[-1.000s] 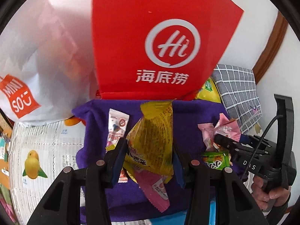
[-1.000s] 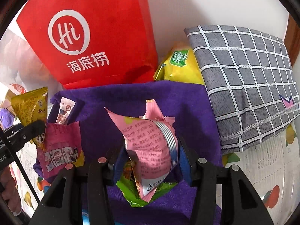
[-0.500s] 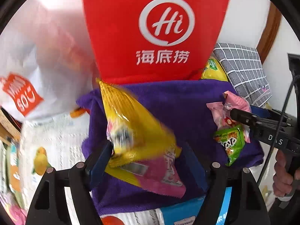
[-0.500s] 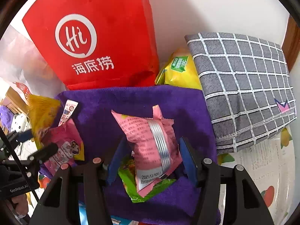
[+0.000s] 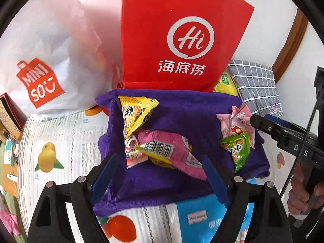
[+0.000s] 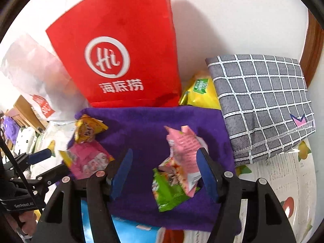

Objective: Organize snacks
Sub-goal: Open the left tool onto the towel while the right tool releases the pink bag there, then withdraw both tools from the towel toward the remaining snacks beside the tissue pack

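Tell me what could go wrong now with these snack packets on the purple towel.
1. The pale pink packet leans against the right claw's opening finger, so it may drag or topple as the claw leaves.
2. The yellow packet sits near the purple towel's left edge and could slide off.

Left gripper jaws opening above snack packets on purple cloth.

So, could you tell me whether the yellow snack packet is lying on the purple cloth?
Yes, the yellow snack packet rests on the purple cloth, near its back left corner.
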Demonstrator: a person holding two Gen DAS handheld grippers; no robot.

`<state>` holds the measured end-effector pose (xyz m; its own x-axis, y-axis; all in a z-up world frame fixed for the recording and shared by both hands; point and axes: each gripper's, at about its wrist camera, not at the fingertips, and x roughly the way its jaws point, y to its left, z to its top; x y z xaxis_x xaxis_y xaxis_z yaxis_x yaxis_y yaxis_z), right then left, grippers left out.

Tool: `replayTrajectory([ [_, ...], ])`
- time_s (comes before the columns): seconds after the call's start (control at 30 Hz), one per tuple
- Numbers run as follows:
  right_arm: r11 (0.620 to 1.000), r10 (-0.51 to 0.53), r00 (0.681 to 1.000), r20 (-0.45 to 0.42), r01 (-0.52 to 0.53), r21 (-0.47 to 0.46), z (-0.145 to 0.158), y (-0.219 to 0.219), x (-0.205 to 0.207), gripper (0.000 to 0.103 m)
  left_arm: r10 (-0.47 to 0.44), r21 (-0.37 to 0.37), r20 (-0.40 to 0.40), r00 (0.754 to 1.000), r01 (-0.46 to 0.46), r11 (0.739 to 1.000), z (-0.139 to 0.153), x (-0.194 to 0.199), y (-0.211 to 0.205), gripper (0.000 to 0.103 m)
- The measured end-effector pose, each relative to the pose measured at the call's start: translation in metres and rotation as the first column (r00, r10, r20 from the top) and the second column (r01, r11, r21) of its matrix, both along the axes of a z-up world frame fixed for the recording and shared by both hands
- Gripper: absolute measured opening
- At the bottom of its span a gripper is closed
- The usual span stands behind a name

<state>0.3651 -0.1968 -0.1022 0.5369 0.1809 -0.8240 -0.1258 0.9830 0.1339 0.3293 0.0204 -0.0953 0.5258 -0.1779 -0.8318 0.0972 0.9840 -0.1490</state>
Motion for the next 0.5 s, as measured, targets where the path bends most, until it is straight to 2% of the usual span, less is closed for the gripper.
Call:
replayTrajectory([
  [0.07, 1.0, 0.004, 1.0, 0.018, -0.004, -0.001, 0.009, 0.003, -0.009, 0.065, -0.01, -0.021, -0.013, 1.0, 0.009, 1.0, 0.002, -0.005, 0.002, 0.085],
  [0.3, 1.0, 0.012, 0.994, 0.113, -0.011, -0.009, 0.043, 0.009, -0.06, 0.072, -0.021, -0.06, 0.045, 0.999, 0.024, 0.998, 0.023, -0.041, 0.007, 0.085],
  [0.5, 1.0, 0.002, 0.991, 0.137, 0.001, -0.02, 0.056, 0.007, -0.105, 0.072, -0.014, -0.054, 0.065, 0.998, 0.018, 0.998, 0.032, -0.075, 0.01, 0.085],
])
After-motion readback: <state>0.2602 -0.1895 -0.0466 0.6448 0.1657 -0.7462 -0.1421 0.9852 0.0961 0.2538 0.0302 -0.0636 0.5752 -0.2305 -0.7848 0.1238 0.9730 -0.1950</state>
